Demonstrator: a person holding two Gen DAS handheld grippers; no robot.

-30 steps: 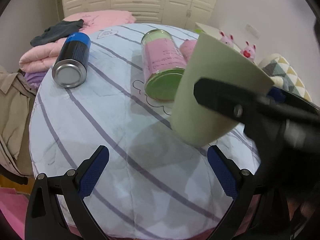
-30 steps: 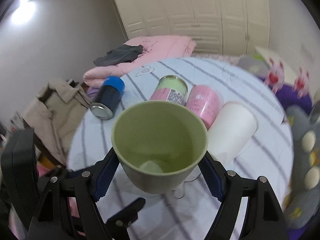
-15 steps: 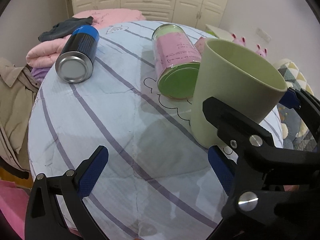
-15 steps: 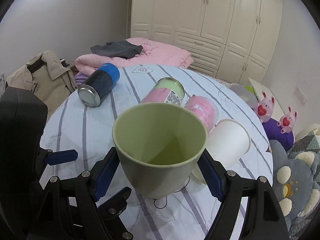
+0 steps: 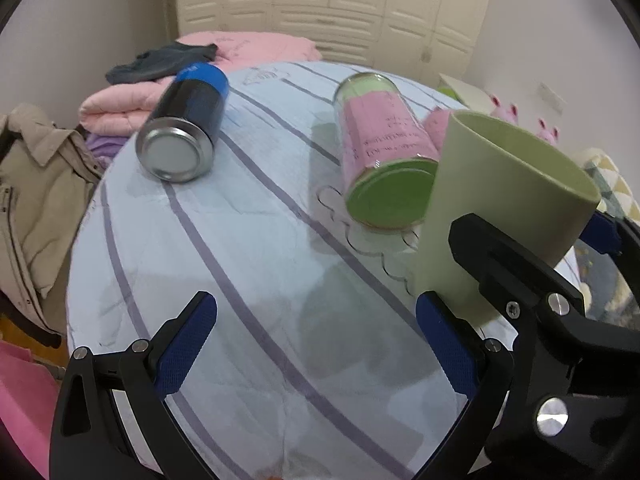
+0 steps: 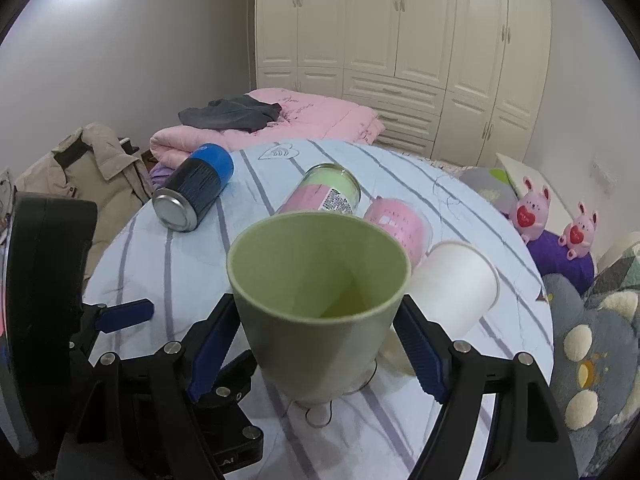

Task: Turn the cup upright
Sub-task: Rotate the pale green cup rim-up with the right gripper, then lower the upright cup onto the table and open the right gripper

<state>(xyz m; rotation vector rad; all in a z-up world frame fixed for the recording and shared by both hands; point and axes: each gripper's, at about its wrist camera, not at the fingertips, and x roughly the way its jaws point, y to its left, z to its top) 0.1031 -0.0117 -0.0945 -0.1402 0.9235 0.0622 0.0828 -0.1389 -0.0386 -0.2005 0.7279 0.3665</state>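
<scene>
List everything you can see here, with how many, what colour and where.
Green cup: 1, pale green, mouth up, between the right gripper's fingers.
Black can: 1, black with blue end, lying at the table's far left.
Pink jars: 2, pink labels, lying behind the cup.
White cup: 1, lying right of the green cup.
Table: 1, round, pale blue striped cloth.
Quilt: 1, pink, beyond the table, grey garment on top.
Jacket: 1, beige, left.
Bunny toys: 2, pink, right.
Wardrobe: cream, back wall.
Left gripper: open, empty.
Right gripper: shut on the green cup.
</scene>
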